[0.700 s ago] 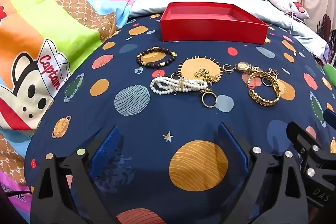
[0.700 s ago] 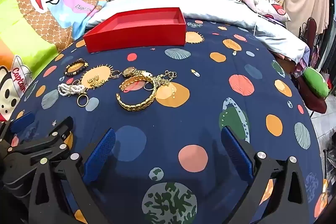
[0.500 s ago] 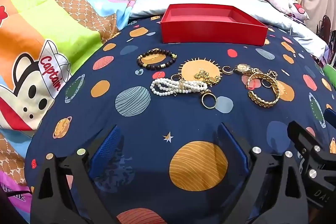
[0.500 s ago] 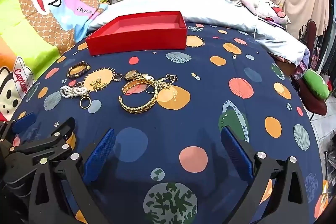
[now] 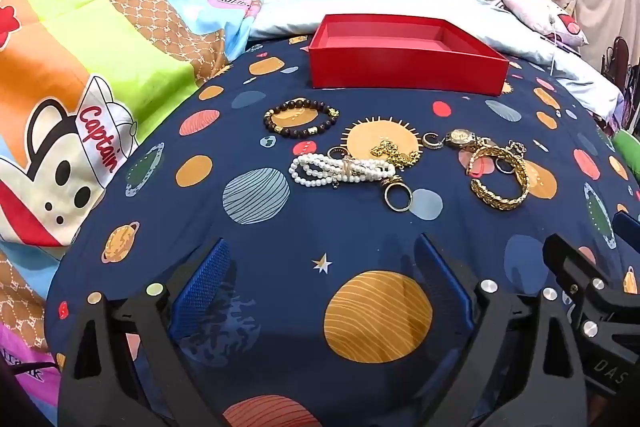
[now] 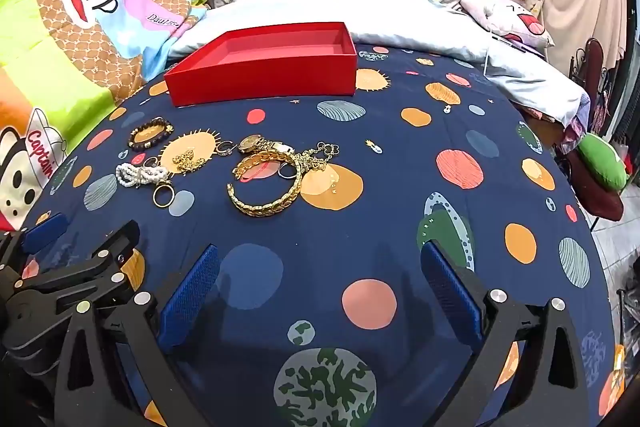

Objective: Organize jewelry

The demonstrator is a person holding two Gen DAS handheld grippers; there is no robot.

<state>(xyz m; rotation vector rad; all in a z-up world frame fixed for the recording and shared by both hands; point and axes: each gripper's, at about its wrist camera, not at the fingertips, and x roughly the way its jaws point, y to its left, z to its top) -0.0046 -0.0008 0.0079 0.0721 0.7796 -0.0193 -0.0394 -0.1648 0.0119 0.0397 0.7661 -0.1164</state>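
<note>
An empty red box (image 5: 404, 69) (image 6: 264, 67) sits at the far side of the navy planet-print bedspread (image 5: 280, 219). In front of it lie a dark bead bracelet (image 5: 300, 117) (image 6: 150, 134), a white pearl bracelet (image 5: 340, 169) (image 6: 138, 175), a gold ring (image 5: 397, 195) (image 6: 163, 195), a gold chain (image 5: 394, 151), a gold watch (image 5: 460, 138) (image 6: 264, 145) and a wide gold bangle (image 5: 500, 179) (image 6: 266, 187). My left gripper (image 5: 320, 275) is open and empty, short of the pearls. My right gripper (image 6: 316, 279) is open and empty, short of the bangle.
A monkey-print quilt (image 5: 80, 67) lies bunched on the left. A pale blue pillow (image 6: 360, 11) and floral bedding lie behind the box. The bed's right edge drops off by a green cushion (image 6: 602, 163). Each gripper shows at the edge of the other's view.
Both grippers have moved slightly, so the box and jewelry sit a little lower in view. Nothing was picked up; both stay open.
</note>
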